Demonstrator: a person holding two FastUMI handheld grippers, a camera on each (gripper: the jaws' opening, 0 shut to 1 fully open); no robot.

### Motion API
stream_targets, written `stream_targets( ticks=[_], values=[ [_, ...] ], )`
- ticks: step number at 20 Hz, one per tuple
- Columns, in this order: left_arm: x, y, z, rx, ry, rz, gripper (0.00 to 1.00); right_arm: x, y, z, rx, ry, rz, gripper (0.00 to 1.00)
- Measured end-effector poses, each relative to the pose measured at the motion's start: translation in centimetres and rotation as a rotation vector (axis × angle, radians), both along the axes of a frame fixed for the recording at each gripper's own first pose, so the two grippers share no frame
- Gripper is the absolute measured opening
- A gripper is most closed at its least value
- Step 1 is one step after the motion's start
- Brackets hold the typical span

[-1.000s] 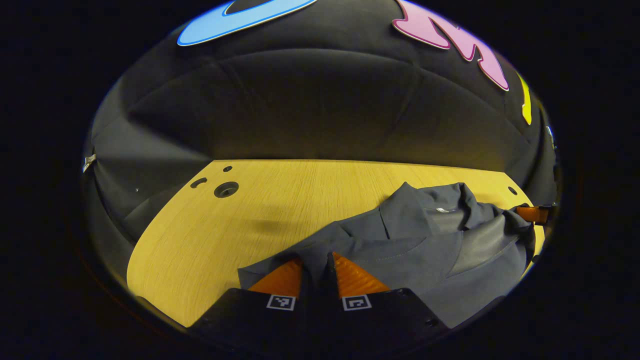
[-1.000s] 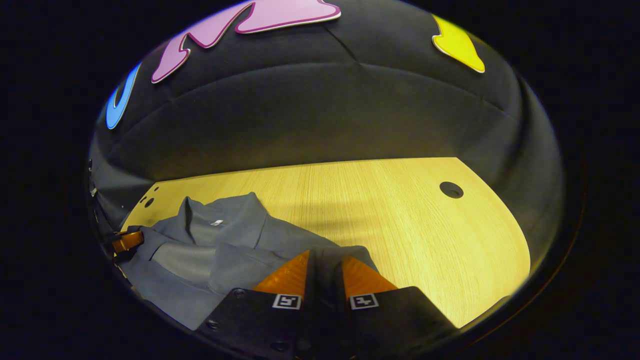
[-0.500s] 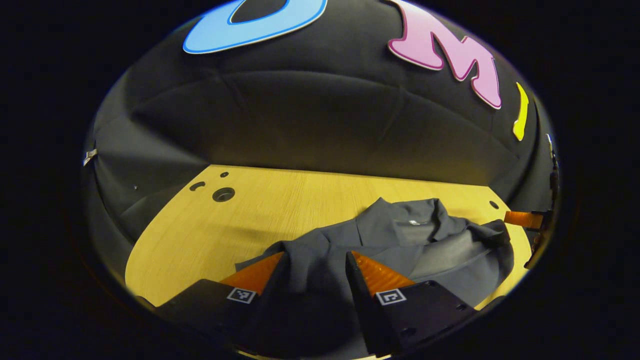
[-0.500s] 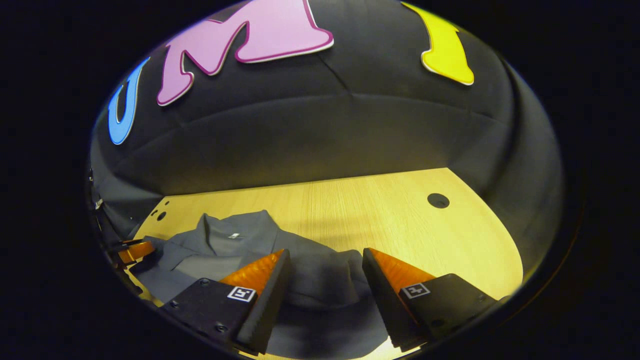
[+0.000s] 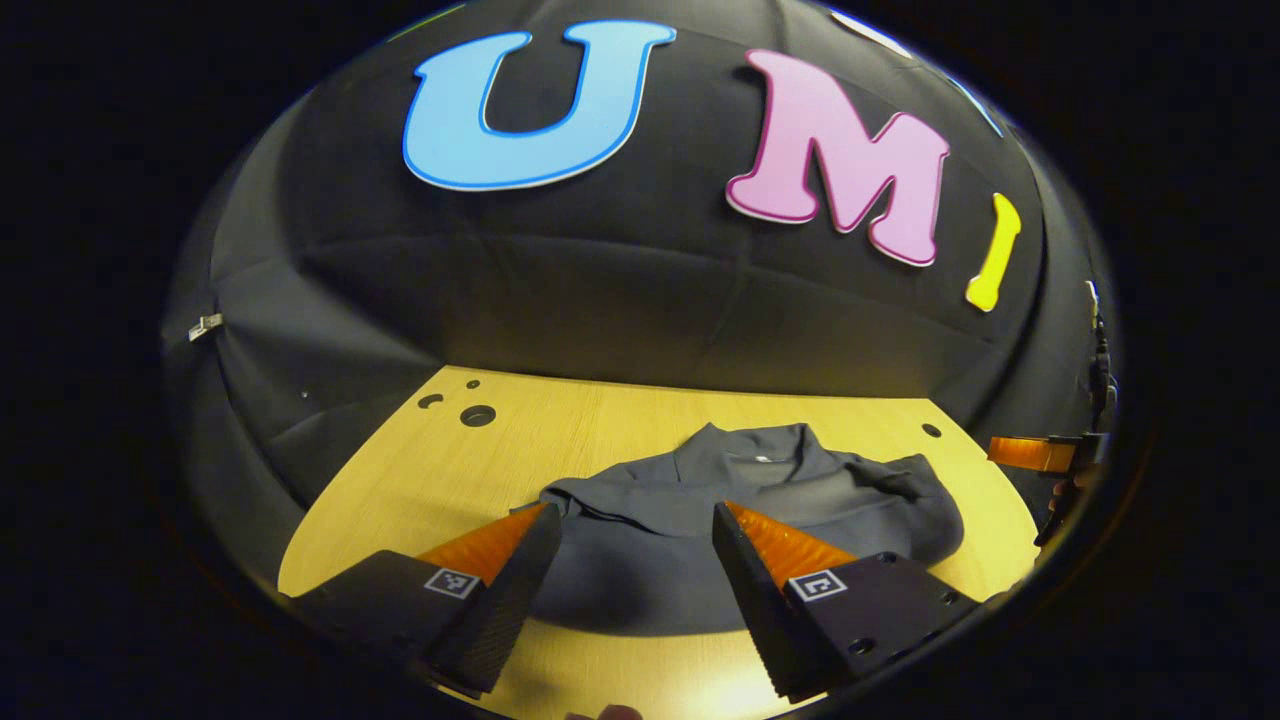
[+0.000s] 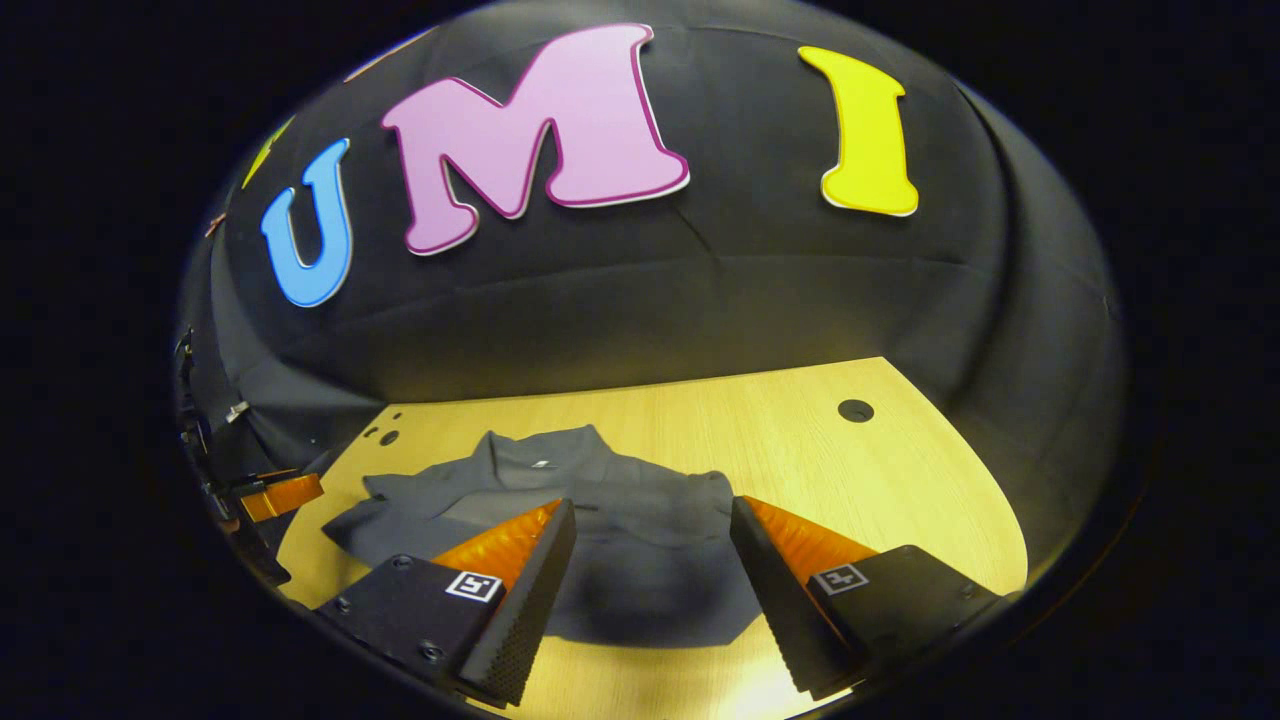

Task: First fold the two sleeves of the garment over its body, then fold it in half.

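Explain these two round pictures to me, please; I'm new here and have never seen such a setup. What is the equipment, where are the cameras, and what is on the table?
No robot is at work here: a person holds a two-finger gripper in each hand. A wide-angle camera rides on each gripper and looks forward along its fingers, which show at the bottom of its picture.

In the left gripper view, the left gripper is open and holds nothing. In the right gripper view, the right gripper is open and empty too.

Ahead of both, a grey shirt lies bunched on the wooden table, collar at the far side, apart from the fingers. At the edge of each picture the other gripper shows. The job is folding that shirt.
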State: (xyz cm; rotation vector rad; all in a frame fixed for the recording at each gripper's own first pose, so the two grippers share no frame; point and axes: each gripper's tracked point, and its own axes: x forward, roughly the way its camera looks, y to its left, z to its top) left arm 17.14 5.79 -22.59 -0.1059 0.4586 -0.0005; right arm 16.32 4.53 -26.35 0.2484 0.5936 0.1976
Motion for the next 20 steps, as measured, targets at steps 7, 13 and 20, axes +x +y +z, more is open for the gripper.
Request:
stream_targets(
  ticks=[7, 13, 20],
  values=[
    [-8.3, -3.5, 4.7, 0.058, -0.047, -0.101, 0.96, -8.6, 0.6, 6.7, 0.017, -0.058, 0.064, 0.96],
    [-13.8, -5.7, 6.5, 0.061, -0.049, -0.158, 0.96, -14.5, 1.3, 9.5, 0.049, -0.07, 0.067, 0.96],
    [-15.8, -5.8, 4.8, -0.018, 0.003, -0.12, 0.96, -16.5, 0.4, 8.8, 0.02, -0.054, 0.056, 0.97]
  ],
)
